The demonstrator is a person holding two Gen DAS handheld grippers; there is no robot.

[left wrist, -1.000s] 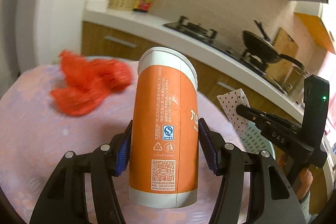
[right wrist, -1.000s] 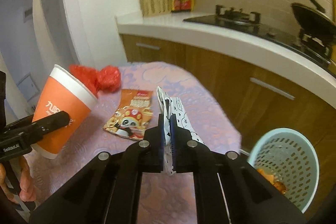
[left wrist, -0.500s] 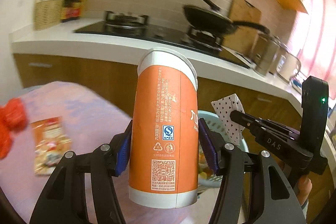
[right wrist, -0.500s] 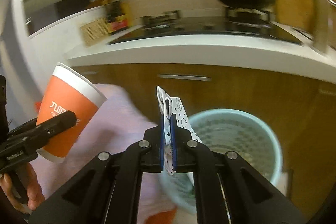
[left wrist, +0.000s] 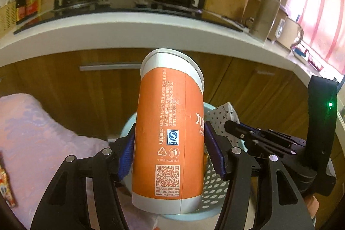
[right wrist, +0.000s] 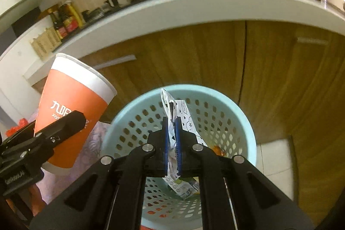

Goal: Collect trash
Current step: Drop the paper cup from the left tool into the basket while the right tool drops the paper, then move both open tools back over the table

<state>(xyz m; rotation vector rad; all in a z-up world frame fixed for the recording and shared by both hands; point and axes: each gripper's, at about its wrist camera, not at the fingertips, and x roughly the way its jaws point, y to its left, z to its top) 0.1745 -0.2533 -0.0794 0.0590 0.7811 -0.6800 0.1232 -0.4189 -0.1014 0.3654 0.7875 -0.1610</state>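
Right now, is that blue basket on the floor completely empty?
No: through the blue basket, the right wrist view shows orange scraps lying at its bottom.

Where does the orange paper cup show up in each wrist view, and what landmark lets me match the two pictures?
Left wrist view: the orange paper cup fills the centre, clamped between the left gripper jaws.
Right wrist view: the cup sits at the left edge, tilted, beside the basket.
Shared landmark: the pale blue basket, behind the cup in the left view, centre in the right view.
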